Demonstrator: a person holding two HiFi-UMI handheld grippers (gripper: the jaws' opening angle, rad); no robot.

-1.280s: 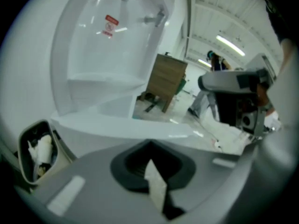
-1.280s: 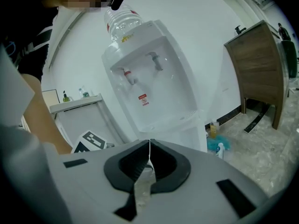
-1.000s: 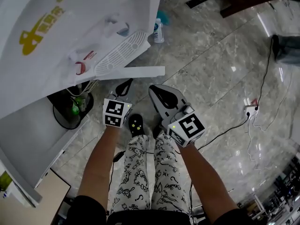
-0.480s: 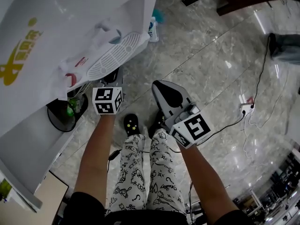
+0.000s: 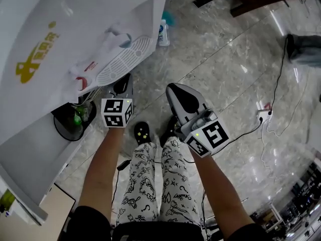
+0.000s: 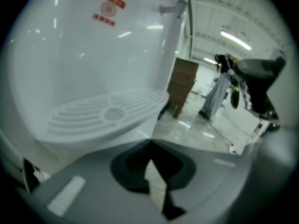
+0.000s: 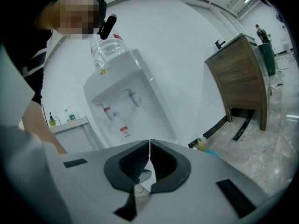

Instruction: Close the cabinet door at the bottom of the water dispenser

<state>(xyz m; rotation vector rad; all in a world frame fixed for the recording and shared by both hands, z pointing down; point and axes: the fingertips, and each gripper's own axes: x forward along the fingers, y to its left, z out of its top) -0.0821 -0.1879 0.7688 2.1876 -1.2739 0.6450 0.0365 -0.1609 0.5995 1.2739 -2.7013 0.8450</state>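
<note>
The white water dispenser (image 5: 75,24) fills the head view's upper left, its slotted drip tray (image 5: 123,59) jutting out. No door edge sticks out beneath the tray; the cabinet door itself is hidden under the overhang. My left gripper (image 5: 124,79) is shut and empty, its tip right below the tray, close to the dispenser's front. In the left gripper view the drip tray (image 6: 103,115) hangs just above the closed left gripper (image 6: 150,142). My right gripper (image 5: 172,87) floats over the floor, shut and empty. The right gripper view looks past the closed right gripper (image 7: 149,141) at the dispenser (image 7: 121,101) and its water bottle (image 7: 107,50).
A small bottle (image 5: 163,33) stands on the marble floor by the dispenser's corner. A black round base (image 5: 70,124) with a green bottle sits left of my legs, beside a grey cabinet (image 5: 35,159). A power strip (image 5: 264,116) with cables lies at right. A wooden cabinet (image 7: 238,78) stands beyond.
The white door slab that stuck out under the tray one second ago is no longer visible. My left gripper has moved in under the tray toward the dispenser. The right gripper barely shifted.
</note>
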